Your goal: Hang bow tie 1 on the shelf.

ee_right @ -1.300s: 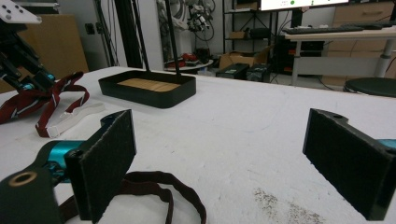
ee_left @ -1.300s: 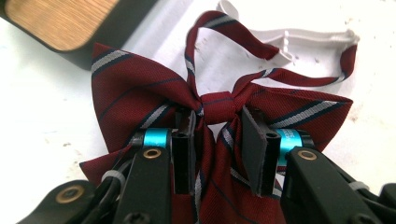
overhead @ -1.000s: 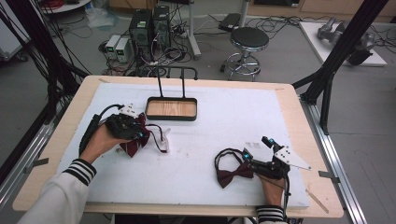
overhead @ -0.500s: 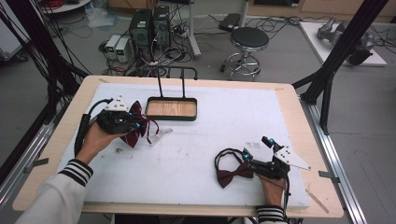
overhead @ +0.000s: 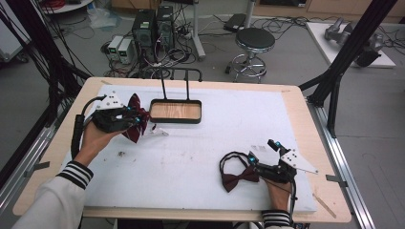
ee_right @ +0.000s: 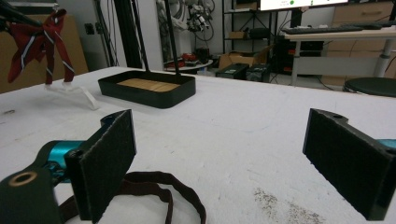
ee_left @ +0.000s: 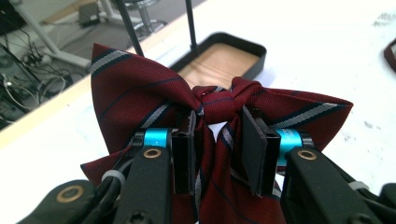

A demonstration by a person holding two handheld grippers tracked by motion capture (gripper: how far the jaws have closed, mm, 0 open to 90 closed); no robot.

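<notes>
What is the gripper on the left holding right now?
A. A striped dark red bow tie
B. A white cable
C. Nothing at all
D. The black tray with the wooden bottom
A: the left gripper has its black jaws closed on the striped bow tie just below its knot, lifted off the table near the black tray.

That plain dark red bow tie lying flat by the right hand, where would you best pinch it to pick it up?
At the narrow centre knot of the plain bow tie, coming straight down from above. It lies flat on the table, the wings flare wide and limp, and the knot is the firmest, slimmest part.
</notes>
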